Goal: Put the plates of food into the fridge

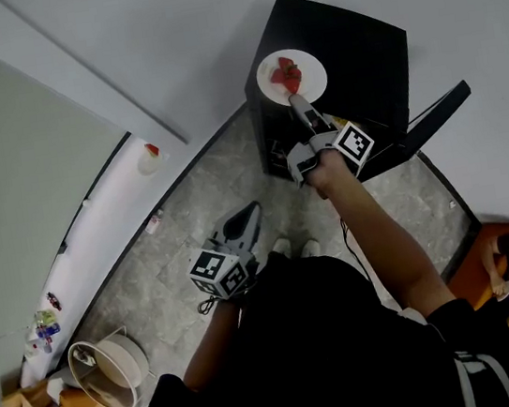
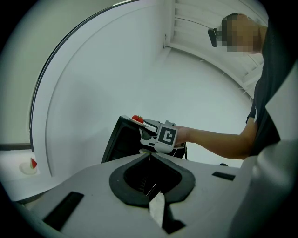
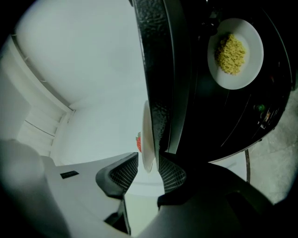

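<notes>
Jaws on my left gripper (image 2: 149, 157) are closed on nothing, held low and well apart from the work, so that side gives no support. Further right, the plate of strawberries (image 1: 313, 70) rests on top of the black fridge (image 1: 355, 50). My right gripper (image 3: 148, 162) straddles its near rim with the pads parted, not yet pinching (a gap shows on one side). Lifting on so thin a bite, I'd expect the plate to tilt and shed fruit, or clip the fridge's top edge going in beside the plate of yellow food (image 3: 233, 80).
</notes>
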A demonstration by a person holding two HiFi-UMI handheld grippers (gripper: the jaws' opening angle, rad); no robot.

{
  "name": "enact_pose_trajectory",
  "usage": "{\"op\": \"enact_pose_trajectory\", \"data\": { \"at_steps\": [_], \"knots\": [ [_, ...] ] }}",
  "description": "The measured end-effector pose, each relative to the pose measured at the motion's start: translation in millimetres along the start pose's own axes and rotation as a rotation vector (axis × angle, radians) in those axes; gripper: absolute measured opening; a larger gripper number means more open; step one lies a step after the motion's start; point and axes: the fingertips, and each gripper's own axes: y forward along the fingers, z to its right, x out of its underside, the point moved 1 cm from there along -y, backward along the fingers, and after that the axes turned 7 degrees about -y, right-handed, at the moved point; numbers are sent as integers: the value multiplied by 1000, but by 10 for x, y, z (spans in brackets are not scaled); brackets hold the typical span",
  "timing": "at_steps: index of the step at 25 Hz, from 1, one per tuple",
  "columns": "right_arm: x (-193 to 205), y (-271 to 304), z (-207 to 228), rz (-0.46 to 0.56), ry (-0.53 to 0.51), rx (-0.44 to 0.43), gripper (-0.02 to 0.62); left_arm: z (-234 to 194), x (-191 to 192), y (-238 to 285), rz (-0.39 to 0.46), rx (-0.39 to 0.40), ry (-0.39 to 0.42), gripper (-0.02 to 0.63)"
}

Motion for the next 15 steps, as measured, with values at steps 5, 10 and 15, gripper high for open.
{"op": "enact_pose_trajectory", "data": {
  "at_steps": [5, 10, 15],
  "knots": [
    [16, -3, 46, 14, 34, 24, 109, -13, -38, 0, 7, 4, -5, 23],
    [34, 1, -17, 7, 60, 1, 52, -18, -30, 8, -1, 7, 8, 23],
    [48, -79, -10, -13, 74, -13, 43, 26, -35, 31, 1, 16, 4, 23]
  ]
}}
